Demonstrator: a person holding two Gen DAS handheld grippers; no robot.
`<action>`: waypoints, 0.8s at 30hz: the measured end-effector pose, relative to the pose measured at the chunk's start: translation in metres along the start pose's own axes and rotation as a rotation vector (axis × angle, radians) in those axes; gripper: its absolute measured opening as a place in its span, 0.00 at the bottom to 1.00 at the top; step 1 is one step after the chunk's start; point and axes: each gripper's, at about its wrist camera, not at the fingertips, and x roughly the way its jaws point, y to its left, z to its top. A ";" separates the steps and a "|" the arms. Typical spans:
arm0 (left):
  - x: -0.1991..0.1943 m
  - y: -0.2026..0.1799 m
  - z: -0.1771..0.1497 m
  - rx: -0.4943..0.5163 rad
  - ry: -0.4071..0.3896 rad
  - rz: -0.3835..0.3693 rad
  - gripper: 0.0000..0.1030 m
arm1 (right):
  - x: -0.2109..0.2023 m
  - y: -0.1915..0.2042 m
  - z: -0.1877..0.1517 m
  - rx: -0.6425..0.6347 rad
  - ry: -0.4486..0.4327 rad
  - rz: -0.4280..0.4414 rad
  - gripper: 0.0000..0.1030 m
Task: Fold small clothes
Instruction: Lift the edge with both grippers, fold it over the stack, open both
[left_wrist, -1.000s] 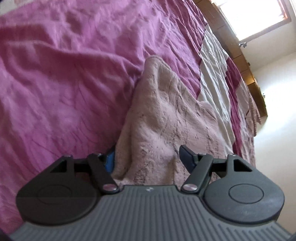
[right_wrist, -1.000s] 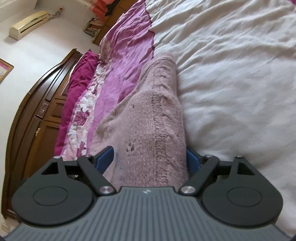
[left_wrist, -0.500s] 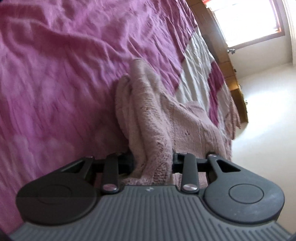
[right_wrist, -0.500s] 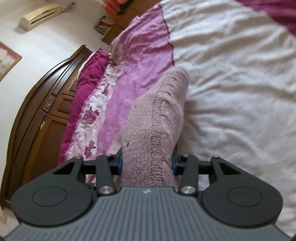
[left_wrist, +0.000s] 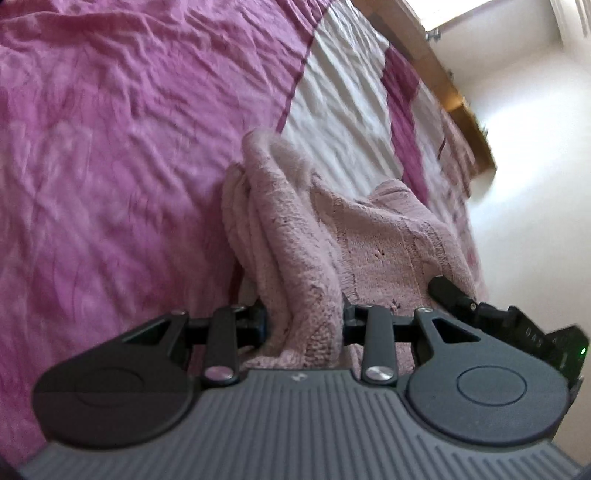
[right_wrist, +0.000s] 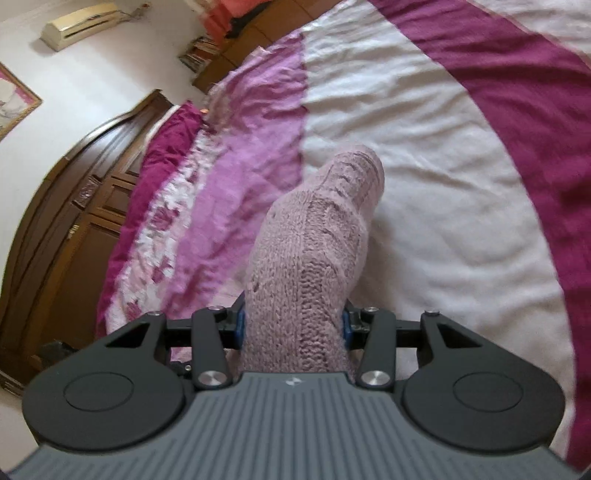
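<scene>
A pale pink knitted sweater (left_wrist: 325, 236) hangs lifted over the bed. My left gripper (left_wrist: 304, 319) is shut on a bunched edge of it. The other gripper's black body (left_wrist: 517, 321) shows at the right of the left wrist view, at the sweater's far edge. In the right wrist view my right gripper (right_wrist: 293, 326) is shut on another part of the sweater (right_wrist: 314, 243), which droops forward from the jaws, its end over the bedspread. The fingertips of both grippers are hidden by the knit.
The bed is covered by a striped bedspread, pink (left_wrist: 110, 147), white (right_wrist: 424, 166) and magenta (right_wrist: 517, 81). A dark wooden headboard (right_wrist: 62, 206) and floral pillows (right_wrist: 159, 229) lie to the left in the right wrist view. A window (left_wrist: 480, 14) is at the upper right of the left wrist view.
Both grippers closed on the sweater a second ago and have lifted it off the bed. The sweater now hangs bunched between them, and more of the bedspread shows beneath.
</scene>
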 end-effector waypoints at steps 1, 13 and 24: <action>0.003 0.000 -0.006 0.018 0.001 0.024 0.34 | 0.000 -0.008 -0.007 0.013 0.010 -0.016 0.48; -0.014 -0.004 -0.034 0.138 -0.061 0.167 0.46 | -0.012 -0.047 -0.047 0.007 -0.028 -0.090 0.65; -0.048 -0.029 -0.064 0.342 -0.115 0.416 0.67 | -0.058 -0.020 -0.072 -0.145 -0.046 -0.139 0.76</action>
